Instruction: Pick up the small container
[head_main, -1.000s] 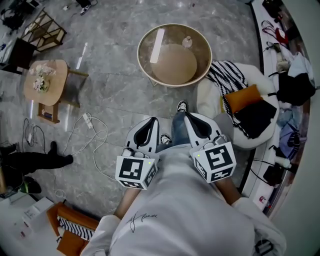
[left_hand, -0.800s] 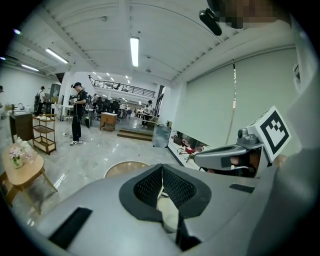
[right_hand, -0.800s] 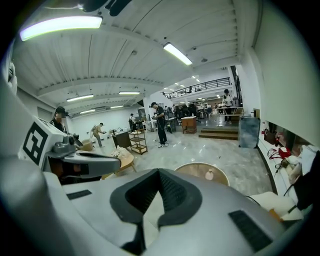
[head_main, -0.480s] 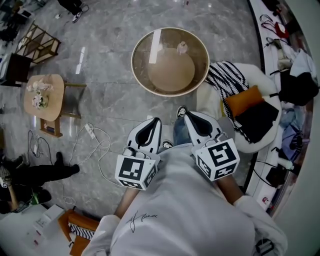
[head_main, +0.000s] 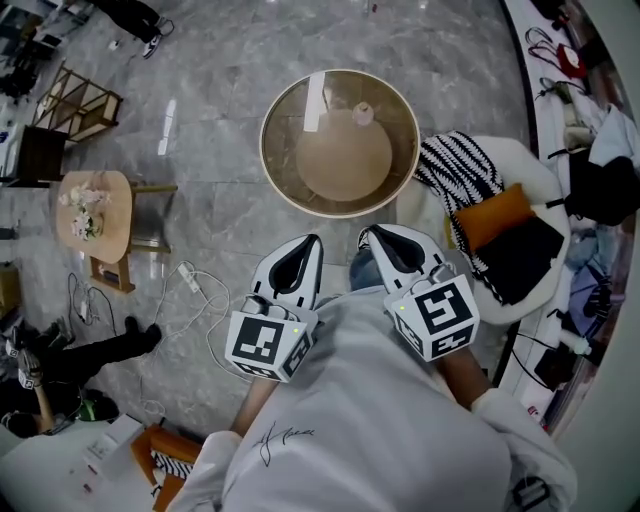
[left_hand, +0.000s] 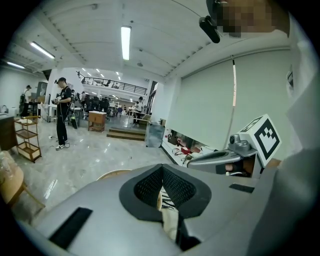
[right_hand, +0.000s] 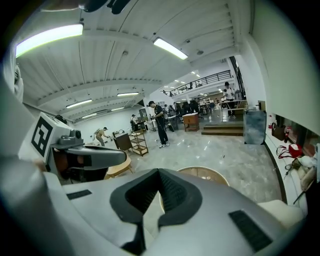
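Observation:
The small container (head_main: 363, 114) is a pale little pot standing on the far side of a round glass-top table (head_main: 283, 170) ahead of me on the grey marble floor. Both grippers are held close to my body, well short of the table. My left gripper (head_main: 313, 240) points at the table's near edge with its jaws together and nothing between them. My right gripper (head_main: 366, 232) beside it is also shut and empty. The right gripper view has the table (right_hand: 218, 177) beyond the closed jaw tips (right_hand: 158, 171). In the left gripper view the jaw tips (left_hand: 161, 167) meet.
A white armchair (head_main: 420, 200) with a striped cushion (head_main: 455, 160) and an orange cushion (head_main: 492, 208) stands right of the table. A small wooden side table (head_main: 112, 238) with flowers, a power strip (head_main: 188, 279) with cables and a seated person's legs (head_main: 95, 350) are at the left.
The view has advanced toward the round table, which now lies nearer the jaw tips. The side table and cables have slid down the frame. Both grippers have stayed shut and side by side.

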